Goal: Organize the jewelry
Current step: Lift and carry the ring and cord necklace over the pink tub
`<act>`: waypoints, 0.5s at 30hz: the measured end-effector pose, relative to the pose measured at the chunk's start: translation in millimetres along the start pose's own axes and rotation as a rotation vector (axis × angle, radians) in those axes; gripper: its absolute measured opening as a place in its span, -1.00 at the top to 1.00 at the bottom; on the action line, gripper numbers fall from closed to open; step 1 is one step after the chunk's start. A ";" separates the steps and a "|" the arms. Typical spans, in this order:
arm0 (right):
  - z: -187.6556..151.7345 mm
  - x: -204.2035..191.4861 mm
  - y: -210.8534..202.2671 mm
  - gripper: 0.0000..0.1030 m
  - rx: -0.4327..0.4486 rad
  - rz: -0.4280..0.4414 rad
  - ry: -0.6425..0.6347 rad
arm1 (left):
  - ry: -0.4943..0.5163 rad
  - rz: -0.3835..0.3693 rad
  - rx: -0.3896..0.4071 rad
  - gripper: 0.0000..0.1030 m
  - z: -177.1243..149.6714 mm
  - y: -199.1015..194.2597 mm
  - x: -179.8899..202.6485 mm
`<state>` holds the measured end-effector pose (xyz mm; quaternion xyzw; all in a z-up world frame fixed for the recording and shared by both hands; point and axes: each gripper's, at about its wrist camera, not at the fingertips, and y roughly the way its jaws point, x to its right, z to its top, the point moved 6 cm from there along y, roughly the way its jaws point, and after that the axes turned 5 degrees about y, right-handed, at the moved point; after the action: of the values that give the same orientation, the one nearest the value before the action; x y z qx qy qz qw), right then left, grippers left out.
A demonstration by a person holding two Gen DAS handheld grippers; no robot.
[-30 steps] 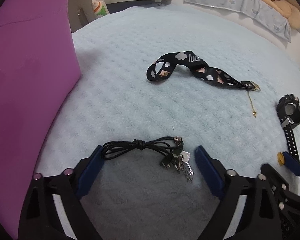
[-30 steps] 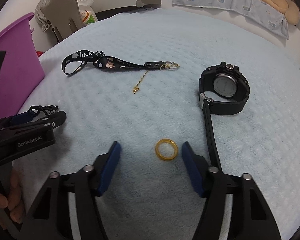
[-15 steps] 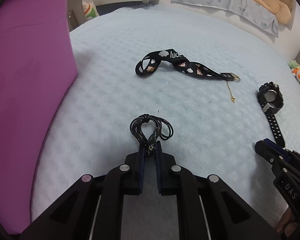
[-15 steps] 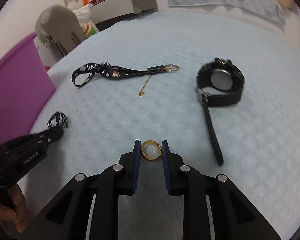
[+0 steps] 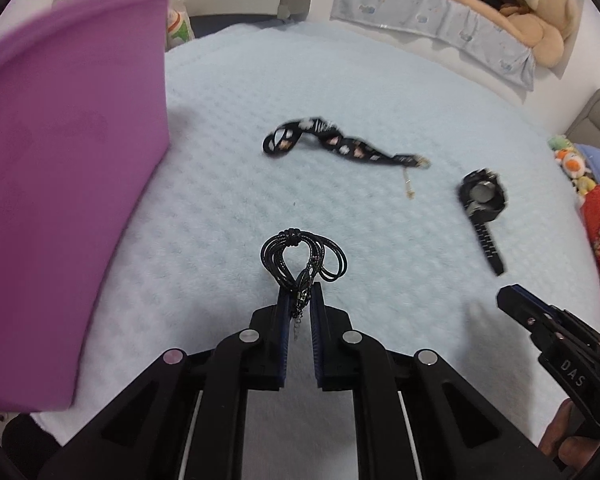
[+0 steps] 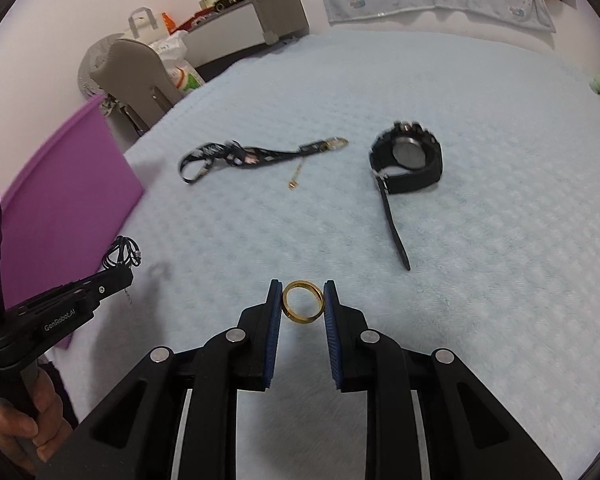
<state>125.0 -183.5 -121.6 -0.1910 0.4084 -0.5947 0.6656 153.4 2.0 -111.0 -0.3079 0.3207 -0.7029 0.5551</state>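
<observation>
The left gripper (image 5: 299, 300) has just closed on a black cord necklace (image 5: 304, 258), and its blue pads pinch the bunched cords and the small metal charms, while the loops stick out past the fingertips above the pale blue blanket (image 5: 228, 208). The right gripper (image 6: 303, 300) has just closed too, and it holds a gold ring (image 6: 303, 307) upright, squeezed edge to edge between its pads and clear of the blanket. A purple bin (image 5: 60, 168) stands to the left of the left gripper, its wall close by. Farther out on the bed lie a black patterned lanyard (image 6: 240, 157) with a metal clasp at one end, a thin gold chain (image 6: 296, 176) just beside that clasp, and a black wristwatch (image 6: 410, 160) to the right, its strap stretched toward the grippers. A hand (image 6: 16, 428) grips the handle of the left gripper at the lower left of the right wrist view. A teddy bear (image 5: 540, 12) sits at the far edge of the bed.
</observation>
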 end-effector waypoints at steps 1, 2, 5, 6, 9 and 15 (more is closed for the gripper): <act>0.8 -5.6 -6.8 0.60 0.011 0.006 -0.006 | 0.001 -0.002 0.013 0.81 1.5 -8.2 0.4; 1.7 -11.7 -13.8 0.60 0.024 0.013 -0.014 | 0.001 -0.007 0.028 0.81 3.2 -17.9 0.3; 7.1 -29.1 -32.1 0.60 0.056 0.040 -0.033 | -0.001 -0.019 0.075 0.81 9.1 -47.1 -0.3; 9.1 -34.1 -36.9 0.60 0.064 0.047 -0.038 | -0.002 -0.022 0.087 0.81 12.0 -54.5 -0.5; 17.4 -55.1 -53.8 0.60 0.093 0.078 -0.061 | -0.005 -0.032 0.133 0.81 20.1 -82.0 -3.5; 41.6 -111.5 -86.1 0.60 0.152 0.168 -0.119 | -0.009 -0.024 0.239 0.81 42.2 -140.4 -22.4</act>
<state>106.9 -106.4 2.1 -0.1401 0.3367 -0.5537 0.7486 109.2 44.2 24.1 -0.2466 0.2283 -0.7413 0.5810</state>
